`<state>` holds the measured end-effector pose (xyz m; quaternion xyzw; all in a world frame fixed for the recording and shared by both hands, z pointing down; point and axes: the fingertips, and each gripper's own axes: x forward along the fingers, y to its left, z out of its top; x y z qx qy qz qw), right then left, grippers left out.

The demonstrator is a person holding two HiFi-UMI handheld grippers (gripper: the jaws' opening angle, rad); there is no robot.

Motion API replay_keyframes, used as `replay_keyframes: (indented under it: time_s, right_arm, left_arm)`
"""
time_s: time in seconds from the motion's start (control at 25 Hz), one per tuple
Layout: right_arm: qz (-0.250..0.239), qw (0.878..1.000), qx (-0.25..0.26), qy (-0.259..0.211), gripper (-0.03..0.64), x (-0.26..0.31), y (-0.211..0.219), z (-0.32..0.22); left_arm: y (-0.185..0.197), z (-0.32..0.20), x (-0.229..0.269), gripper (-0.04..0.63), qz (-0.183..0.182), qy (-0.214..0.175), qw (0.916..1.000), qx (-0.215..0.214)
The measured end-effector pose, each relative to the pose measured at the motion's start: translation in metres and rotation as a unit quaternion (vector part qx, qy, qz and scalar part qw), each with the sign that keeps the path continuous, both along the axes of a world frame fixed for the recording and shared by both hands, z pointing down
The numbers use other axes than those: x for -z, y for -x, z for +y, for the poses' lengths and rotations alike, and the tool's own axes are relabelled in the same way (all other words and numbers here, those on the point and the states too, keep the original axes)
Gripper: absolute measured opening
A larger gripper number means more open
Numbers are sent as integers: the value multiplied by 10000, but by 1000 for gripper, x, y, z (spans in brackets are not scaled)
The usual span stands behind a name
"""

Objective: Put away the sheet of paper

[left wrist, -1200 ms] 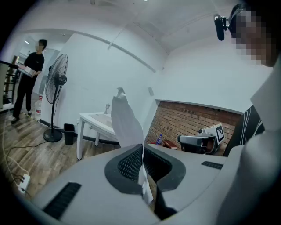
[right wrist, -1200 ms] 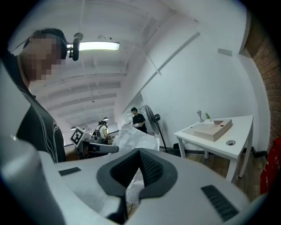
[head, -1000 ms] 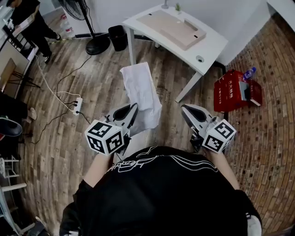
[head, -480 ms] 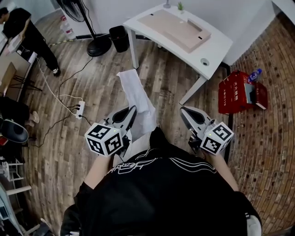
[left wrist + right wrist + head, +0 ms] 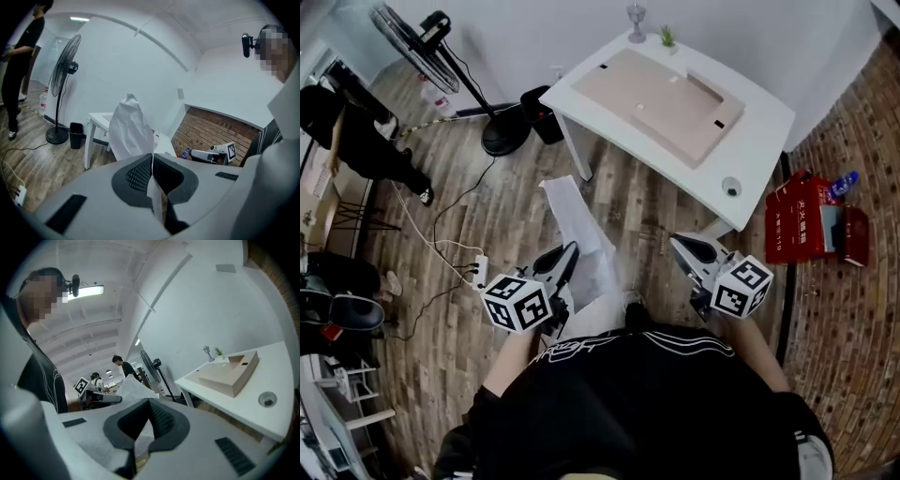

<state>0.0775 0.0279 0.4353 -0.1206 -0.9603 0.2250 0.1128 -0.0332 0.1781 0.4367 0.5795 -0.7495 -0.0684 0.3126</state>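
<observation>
Your left gripper point(image 5: 571, 249) has its jaws pressed together on the near edge of the sheet of paper point(image 5: 577, 217), pinching it. From that pinch the sheet runs straight out ahead of you, its long axis pointing away from your body toward the near left leg of the bench point(image 5: 761, 120). It hangs in the air over the wooden floor point(image 5: 459, 178), somewhat crumpled, with the far end free.

Your right gripper point(image 5: 676, 241) has its jaws together too, with nothing caught between them. It sits level with the left one, to the right of the sheet and clear of its edge.

The bench lies ahead and to your right, so the sheet points a little left of it. A shallow wooden tray point(image 5: 667, 92) lies on the bench top and looks the likely place for the paper, though that is a guess. If so, the left arm has to carry across to the right. The free end will probably trail and flop on the way, and your right jaws are close enough to steady it.
</observation>
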Motion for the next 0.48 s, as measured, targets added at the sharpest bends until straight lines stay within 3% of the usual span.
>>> replay_keyframes:
  time_s: [0.48]
  right_arm:
    - [-172,9998,-28,67,0,15,91,-90]
  left_arm:
    - [101,-99,29,32,-456,-22,9984,-327]
